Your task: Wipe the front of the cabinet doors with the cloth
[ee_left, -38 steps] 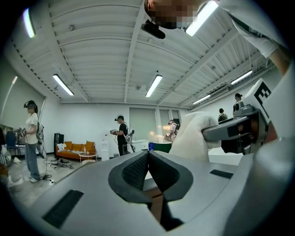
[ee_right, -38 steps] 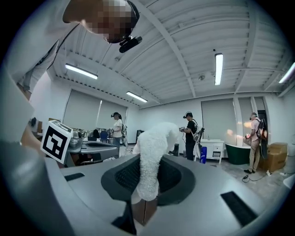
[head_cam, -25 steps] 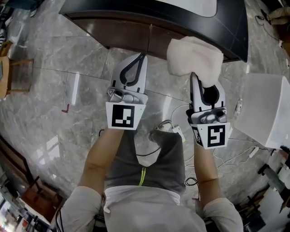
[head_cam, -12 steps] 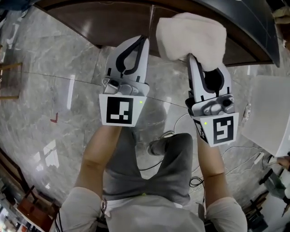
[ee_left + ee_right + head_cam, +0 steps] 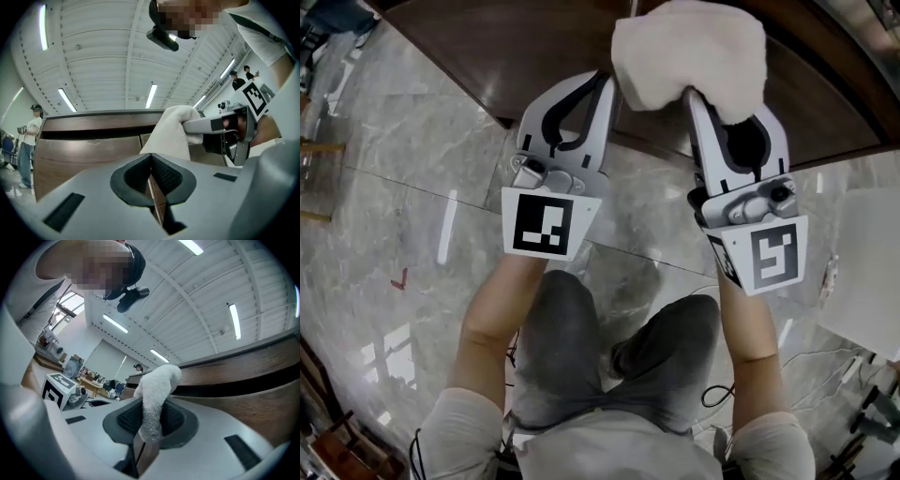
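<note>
A white fluffy cloth (image 5: 689,52) is pinched in my right gripper (image 5: 692,92), which is shut on it; in the right gripper view the cloth (image 5: 154,399) stands up between the jaws. The cloth lies against the dark brown wooden cabinet doors (image 5: 534,42) at the top of the head view. My left gripper (image 5: 605,82) is shut and holds nothing, its tips close to the door seam and just left of the cloth. In the left gripper view the cabinet front (image 5: 84,150) fills the middle, with the cloth (image 5: 171,131) and the right gripper at the right.
Grey marble floor (image 5: 403,178) spreads to the left and below. A white box-like object (image 5: 862,272) stands at the right edge. Cables (image 5: 750,366) lie on the floor near the person's legs. People stand in the background of both gripper views.
Both grippers have moved forward to the cabinet; the cloth now overlaps the door front instead of hanging short of it. The left gripper stays shut beside it.
</note>
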